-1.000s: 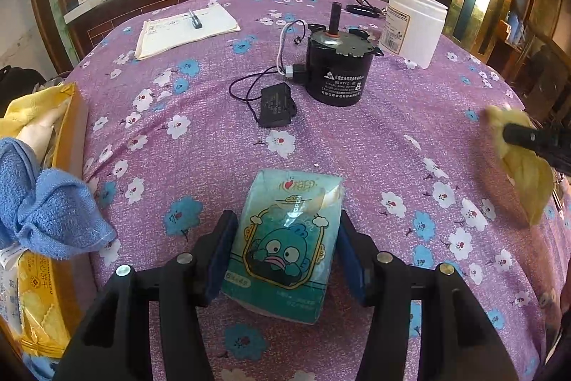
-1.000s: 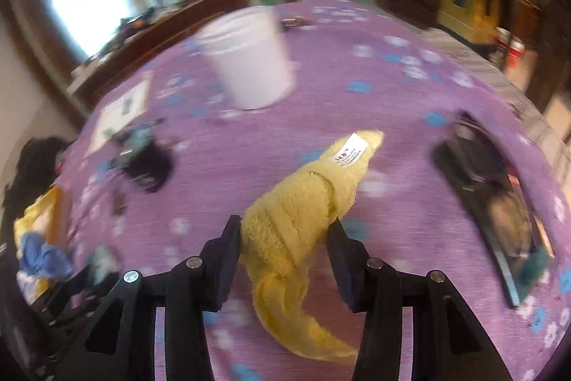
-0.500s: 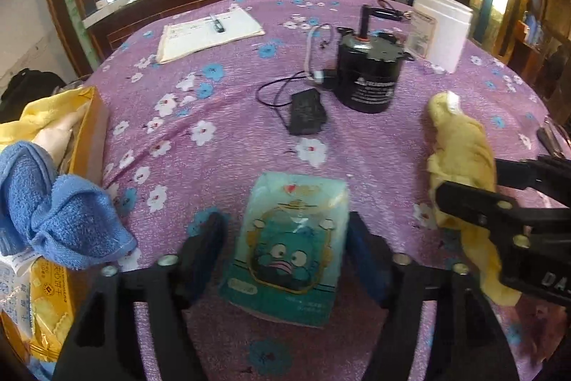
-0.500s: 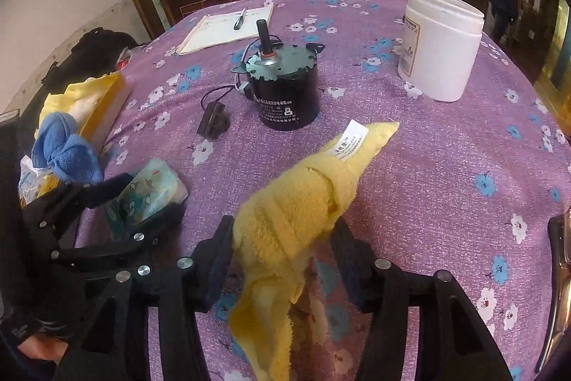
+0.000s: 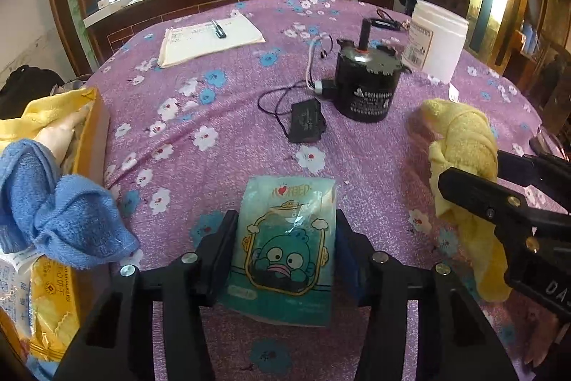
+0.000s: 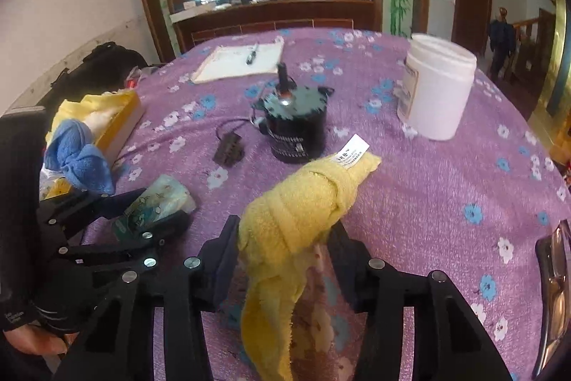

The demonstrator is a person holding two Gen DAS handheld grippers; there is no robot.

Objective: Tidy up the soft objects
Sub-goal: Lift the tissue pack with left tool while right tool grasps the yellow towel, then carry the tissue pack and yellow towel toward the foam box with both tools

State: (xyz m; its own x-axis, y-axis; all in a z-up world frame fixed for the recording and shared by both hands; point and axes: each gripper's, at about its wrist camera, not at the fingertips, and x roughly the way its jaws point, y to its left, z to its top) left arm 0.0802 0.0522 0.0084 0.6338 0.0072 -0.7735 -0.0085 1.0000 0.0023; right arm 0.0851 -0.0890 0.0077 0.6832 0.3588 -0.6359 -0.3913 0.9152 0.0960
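While the left gripper [image 5: 285,256], jaws just closing, pinches the tissue pack [image 5: 287,245] on the table [image 5: 232,116] and the right gripper [image 6: 282,252] clamps the yellow towel [image 6: 303,206], either soft item could slip, or the towel's hanging tail snag the motor [image 6: 294,124].

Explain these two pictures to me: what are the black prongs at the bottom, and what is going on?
There is no robot here. A person holds a hand tool, a gripper with two fingers, in each hand, and a small camera on each looks forward along the fingers.

In the left camera's picture the left gripper has just been closing on a teal tissue pack. In the right camera's picture the right gripper holds a yellow towel between its fingers.

On the purple flowered tablecloth stand a black motor, a white jar and a notepad. A yellow box at the left holds cloths, with a blue towel on top.
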